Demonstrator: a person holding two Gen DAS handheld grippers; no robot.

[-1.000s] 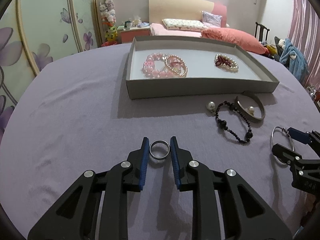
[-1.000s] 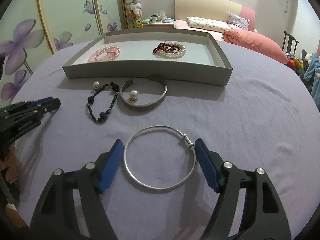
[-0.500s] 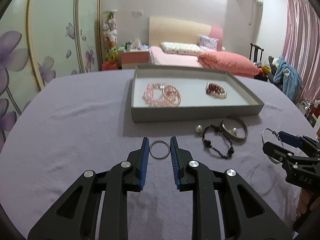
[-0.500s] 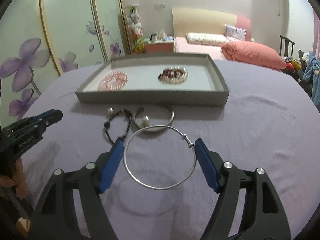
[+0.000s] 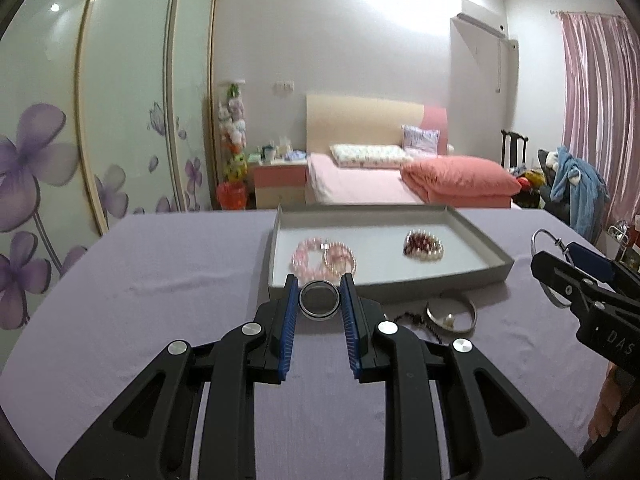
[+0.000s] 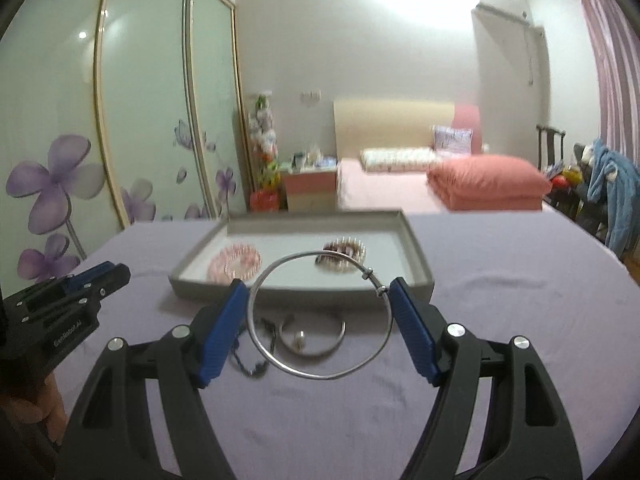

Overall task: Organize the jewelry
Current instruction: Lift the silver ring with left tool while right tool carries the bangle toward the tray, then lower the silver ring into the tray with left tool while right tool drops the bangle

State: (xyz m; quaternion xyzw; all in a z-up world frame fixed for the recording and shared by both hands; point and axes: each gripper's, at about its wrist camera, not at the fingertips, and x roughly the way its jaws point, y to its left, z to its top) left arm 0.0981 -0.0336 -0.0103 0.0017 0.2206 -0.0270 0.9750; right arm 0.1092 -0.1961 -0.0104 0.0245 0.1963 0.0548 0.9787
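My left gripper (image 5: 319,294) is shut on a small silver ring (image 5: 319,299) and holds it in the air before the grey tray (image 5: 476,278). My right gripper (image 6: 318,300) is shut on a large thin silver bangle (image 6: 320,374), also lifted above the table. The right gripper shows at the right of the left wrist view (image 5: 576,280). The tray holds pink bead bracelets (image 5: 310,258) and a pearl and red bracelet (image 5: 424,245). On the purple cloth lie a silver cuff (image 6: 312,334) and a black bead bracelet (image 6: 250,362).
The round table is covered with purple cloth (image 5: 140,300). The tray (image 6: 420,276) stands at the far middle. A bed (image 5: 380,184), a sliding wardrobe (image 5: 100,120) and a chair with clothes (image 5: 576,196) are beyond the table.
Both grippers have risen off the table with their jewelry and tilted up. The ring and the bangle left the cloth and now hang before the tray.
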